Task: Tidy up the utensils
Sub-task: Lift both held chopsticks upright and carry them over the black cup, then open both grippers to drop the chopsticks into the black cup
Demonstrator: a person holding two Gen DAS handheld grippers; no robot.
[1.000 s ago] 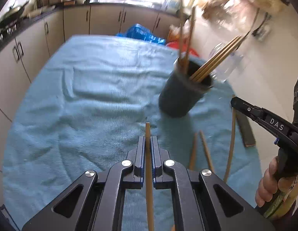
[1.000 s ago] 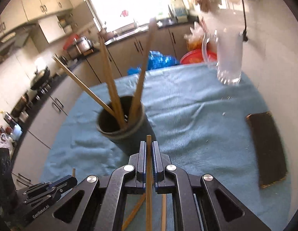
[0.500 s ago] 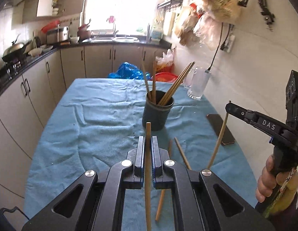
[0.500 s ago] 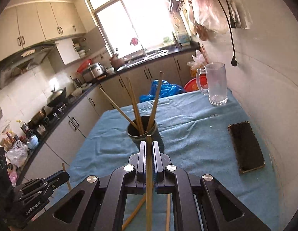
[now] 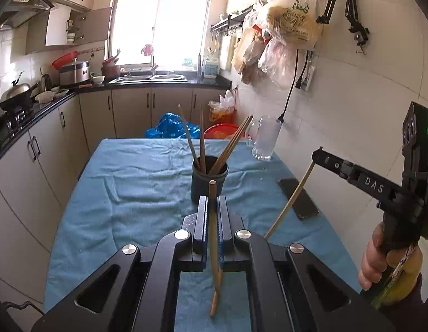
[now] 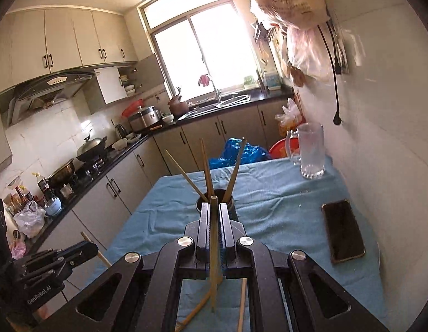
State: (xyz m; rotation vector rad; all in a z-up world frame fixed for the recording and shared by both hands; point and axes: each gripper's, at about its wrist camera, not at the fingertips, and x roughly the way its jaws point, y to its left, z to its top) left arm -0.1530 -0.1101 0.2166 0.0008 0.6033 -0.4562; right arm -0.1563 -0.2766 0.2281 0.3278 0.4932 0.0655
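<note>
Jaws of the left gripper (image 5: 212, 207) pinch one slim wooden chopstick (image 5: 213, 227) along their length, tip pointing forward at the dark cylindrical holder (image 5: 209, 182) on the blue towel-covered table (image 5: 136, 182). The right gripper (image 6: 213, 215) clamps a second wooden chopstick (image 6: 213, 249) likewise. Both sticks seem lined up for dropping in beside those already standing there, while a few loose ones (image 6: 241, 304) lie on the cloth below.

Right gripper (image 6: 213, 210) clamped on a chopstick (image 6: 213, 249), facing a dark holder (image 6: 233, 211) of chopsticks on the blue-clothed table (image 6: 275, 207), phone (image 6: 342, 231) at right.
</note>
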